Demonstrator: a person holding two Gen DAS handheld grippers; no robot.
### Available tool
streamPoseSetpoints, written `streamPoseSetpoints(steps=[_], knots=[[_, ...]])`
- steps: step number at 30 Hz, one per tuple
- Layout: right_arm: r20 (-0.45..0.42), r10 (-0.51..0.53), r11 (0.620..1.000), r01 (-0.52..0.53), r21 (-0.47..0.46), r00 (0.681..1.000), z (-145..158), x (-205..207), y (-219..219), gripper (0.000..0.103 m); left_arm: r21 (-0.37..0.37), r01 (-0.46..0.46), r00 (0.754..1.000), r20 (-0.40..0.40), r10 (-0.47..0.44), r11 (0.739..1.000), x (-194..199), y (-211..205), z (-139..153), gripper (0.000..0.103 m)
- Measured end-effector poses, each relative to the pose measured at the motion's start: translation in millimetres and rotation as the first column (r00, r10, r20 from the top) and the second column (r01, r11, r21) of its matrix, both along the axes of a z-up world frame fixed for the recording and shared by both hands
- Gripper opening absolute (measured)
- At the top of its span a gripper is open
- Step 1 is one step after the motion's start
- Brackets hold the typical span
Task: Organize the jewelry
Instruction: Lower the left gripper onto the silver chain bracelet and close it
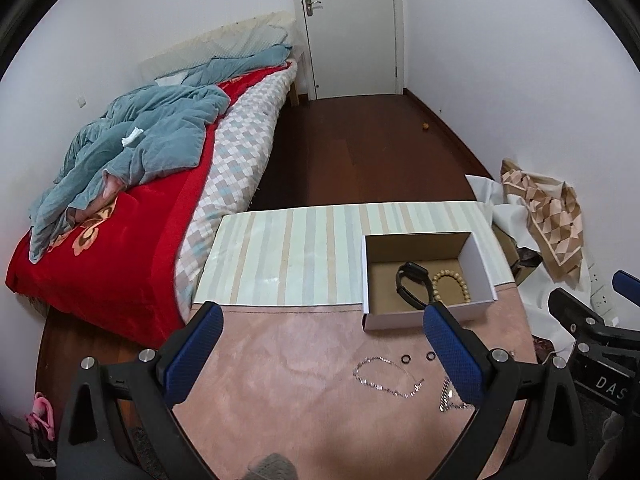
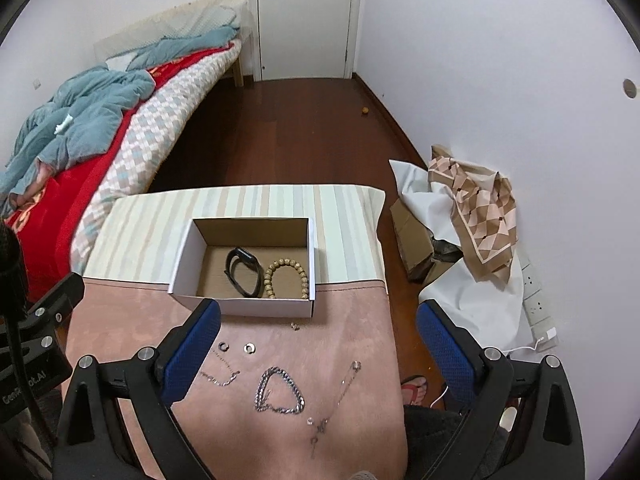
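A white cardboard box (image 2: 188, 260) (image 1: 480, 264) stands on the table and holds a black watch band (image 2: 242, 266) (image 1: 408, 284) and a wooden bead bracelet (image 2: 286, 278) (image 1: 450, 286). On the pink cloth lie a thick silver chain (image 2: 280, 390), a thin silver chain (image 1: 386, 376) (image 2: 220, 378), two small rings (image 2: 236, 347) (image 1: 418, 358), a thin necklace with pendant (image 2: 338, 396) and a tiny earring (image 2: 295, 326). My left gripper (image 1: 322, 350) is open and empty above the pink cloth. My right gripper (image 2: 318, 350) is open and empty above the jewelry.
The table has a striped cloth (image 2: 248, 200) at its far part. A bed (image 1: 120, 184) with red and blue bedding is to the left. Cardboard, white sheeting and a patterned scarf (image 2: 480, 216) lie on the floor to the right, by a power strip (image 2: 534, 300).
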State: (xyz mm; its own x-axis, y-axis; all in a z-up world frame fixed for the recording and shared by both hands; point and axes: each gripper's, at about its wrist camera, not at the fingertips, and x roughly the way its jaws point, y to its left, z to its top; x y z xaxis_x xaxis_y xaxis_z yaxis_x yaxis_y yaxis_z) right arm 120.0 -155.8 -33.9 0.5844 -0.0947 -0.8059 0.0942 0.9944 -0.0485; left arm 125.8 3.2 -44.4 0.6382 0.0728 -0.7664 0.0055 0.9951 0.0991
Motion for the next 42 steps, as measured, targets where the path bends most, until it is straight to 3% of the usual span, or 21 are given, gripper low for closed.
streamPoseSetpoints(steps=[8, 11, 14, 16, 20, 29, 35, 37, 40, 42], knots=[[0.018, 0.016, 0.998, -0.017, 0.061, 1.0, 10.1, -24.7, 0.2, 0.1, -0.008, -0.026, 1.0, 0.014, 0.026, 1.0, -20.1, 7.5, 10.2, 0.102], [-0.046, 0.016, 0.995, -0.012, 0.098, 0.999, -17.3, -24.4, -5.2, 0.1, 0.01, -0.066, 0.998, -0.016, 0.066, 0.998, -20.6, 15.0, -6.3, 0.102], [-0.151, 0.013, 0.987, 0.011, 0.157, 0.988, -65.0, -20.1, -17.3, 0.099, 0.029, -0.1, 0.991, -0.083, 0.102, 0.995, -18.3, 23.3, -36.6, 0.102], [-0.197, 0.007, 0.98, 0.033, 0.198, 0.98, -96.1, -16.8, -26.5, 0.092, 0.055, -0.119, 0.982, -0.14, 0.126, 0.991, -15.3, 27.7, -63.4, 0.102], [-0.22, -0.001, 0.959, 0.063, 0.276, 0.975, -142.6, -5.6, -36.5, 0.068, 0.091, -0.155, 0.963, -0.206, 0.171, 0.984, -9.0, 35.0, -103.0, 0.102], [-0.182, 0.021, 0.952, 0.036, 0.303, 0.983, -206.7, 48.1, -25.9, 0.041, 0.14, -0.239, 0.925, -0.268, 0.269, 0.961, 25.0, 46.1, -157.1, 0.102], [-0.157, 0.053, 0.967, -0.012, 0.255, 0.986, -219.7, 65.9, -12.8, 0.038, 0.146, -0.233, 0.913, -0.307, 0.268, 0.961, 37.3, 44.8, -175.3, 0.102], [-0.142, 0.067, 0.975, -0.035, 0.219, 0.988, -220.8, 69.1, -6.0, 0.032, 0.15, -0.225, 0.911, -0.317, 0.263, 0.963, 39.1, 44.5, -179.7, 0.102], [-0.135, 0.086, 0.986, -0.064, 0.156, 0.987, -221.0, 71.1, 3.7, 0.013, 0.146, -0.219, 0.909, -0.329, 0.256, 0.965, 40.9, 46.1, -184.6, 0.102], [-0.131, 0.091, 0.988, -0.073, 0.136, 0.987, -219.9, 70.3, 7.1, 0.008, 0.134, -0.209, 0.91, -0.337, 0.243, 0.969, 41.4, 44.5, -186.3, 0.102]])
